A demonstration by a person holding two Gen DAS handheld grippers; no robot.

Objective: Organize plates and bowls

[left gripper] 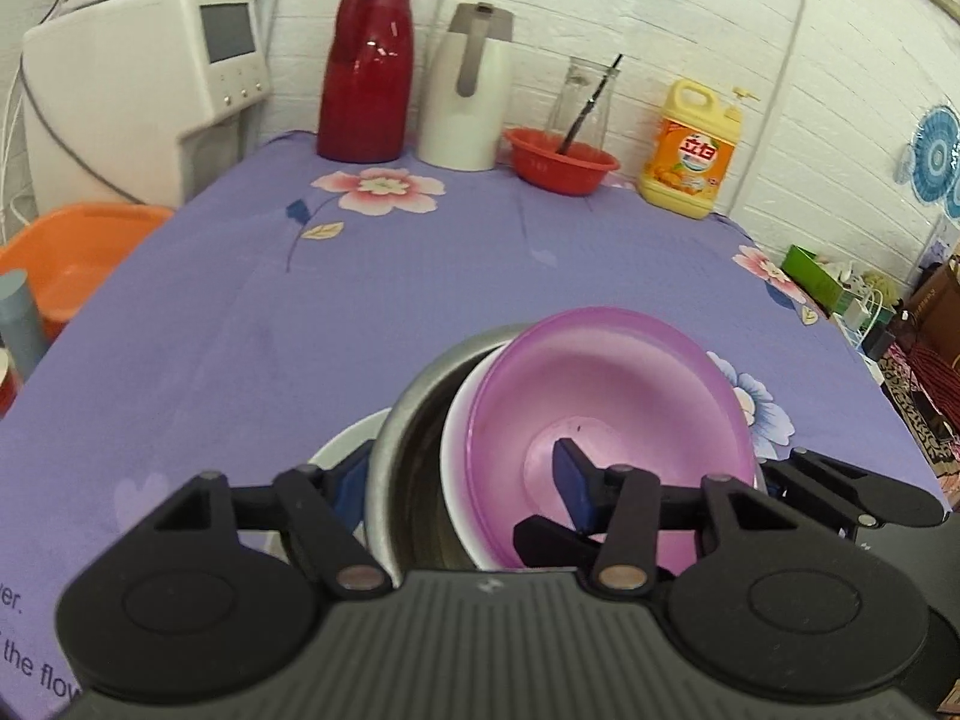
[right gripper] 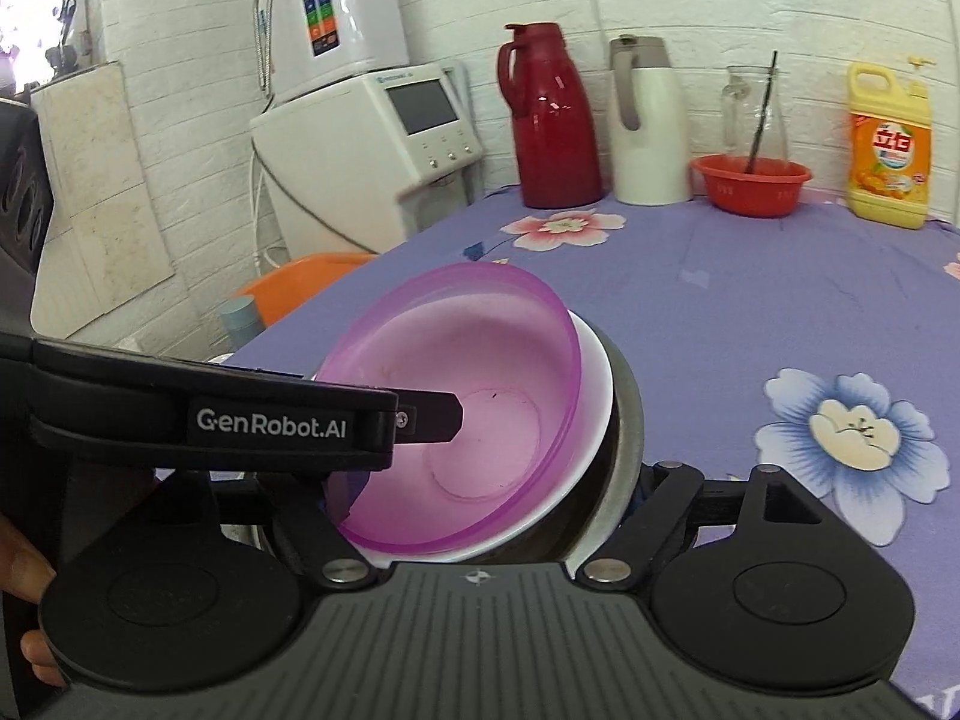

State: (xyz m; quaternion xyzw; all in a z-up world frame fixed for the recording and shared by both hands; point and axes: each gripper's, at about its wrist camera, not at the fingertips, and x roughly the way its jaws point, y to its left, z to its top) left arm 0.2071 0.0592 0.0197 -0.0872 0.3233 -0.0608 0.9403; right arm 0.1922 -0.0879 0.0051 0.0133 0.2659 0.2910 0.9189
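the worktop point(left gripper: 372, 276) carries a purple flowered cloth, and a white appliance point(right gripper: 384, 132) stands off its far left corner. along the back wall stand a red thermos jug point(left gripper: 366, 66), a white jug point(left gripper: 465, 96), a yellow detergent bottle point(left gripper: 690, 150) and a red basin point(left gripper: 561, 165) with a clear glass bottle behind it. near the front, a tilted nested stack is held between both tools: a metal bowl point(left gripper: 414, 414) outermost, a white bowl point(right gripper: 591, 390) inside it and a purple bowl point(left gripper: 606, 396) innermost. the left tool point(left gripper: 468, 486) pinches the stack's rim, one blue pad inside the purple bowl, the other outside the metal one. the right tool point(right gripper: 492, 498) clamps the opposite rim the same way, one finger inside and one outside
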